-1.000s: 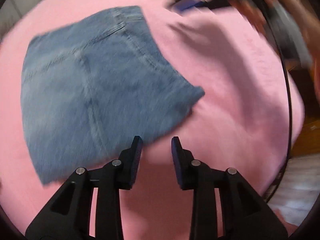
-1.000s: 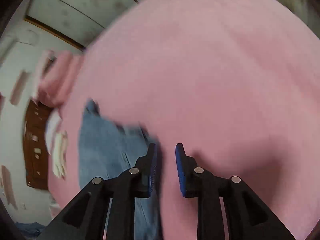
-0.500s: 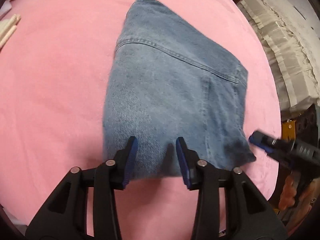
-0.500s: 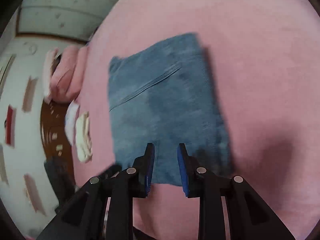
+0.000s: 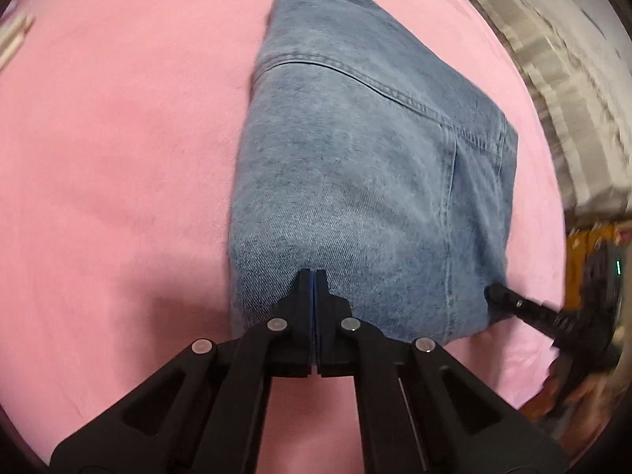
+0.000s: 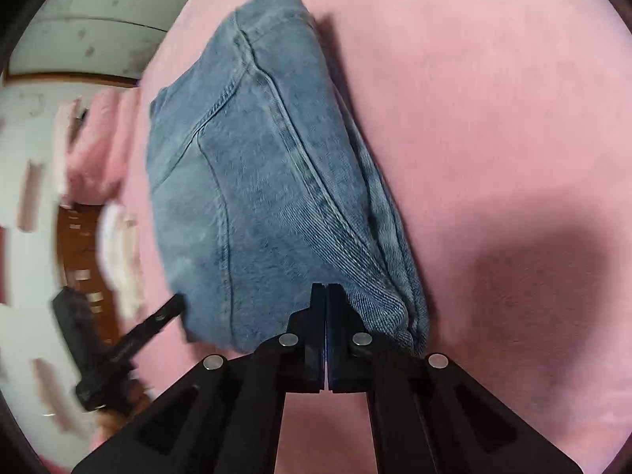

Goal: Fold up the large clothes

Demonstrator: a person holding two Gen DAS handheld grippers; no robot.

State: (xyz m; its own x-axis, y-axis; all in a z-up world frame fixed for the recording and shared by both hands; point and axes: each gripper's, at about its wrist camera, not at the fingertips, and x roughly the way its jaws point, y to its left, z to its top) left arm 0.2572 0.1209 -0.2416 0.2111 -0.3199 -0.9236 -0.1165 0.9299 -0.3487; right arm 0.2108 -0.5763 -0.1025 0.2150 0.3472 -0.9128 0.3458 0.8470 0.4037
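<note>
Now: folded jeans [image 5: 367, 181] lie flat on pink blanket [image 5: 118, 158], several layers stacked. Left claw [image 5: 314, 276] fully closed, tips over near edge of jeans; whether denim is pinched, cannot tell. Right claw [image 6: 326, 290] likewise fully closed at same near edge, beside layered side fold; pinch also unclear. Each claw shows in other's view, at opposite near corners of jeans. Pale fabric [image 5: 561, 91] beyond blanket edge.

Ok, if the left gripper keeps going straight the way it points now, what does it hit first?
Most likely the folded jeans. The left gripper is shut, its tips over the denim's near edge. Whether they already touch or pinch it can't be told. The pink bedcover lies underneath.
</note>
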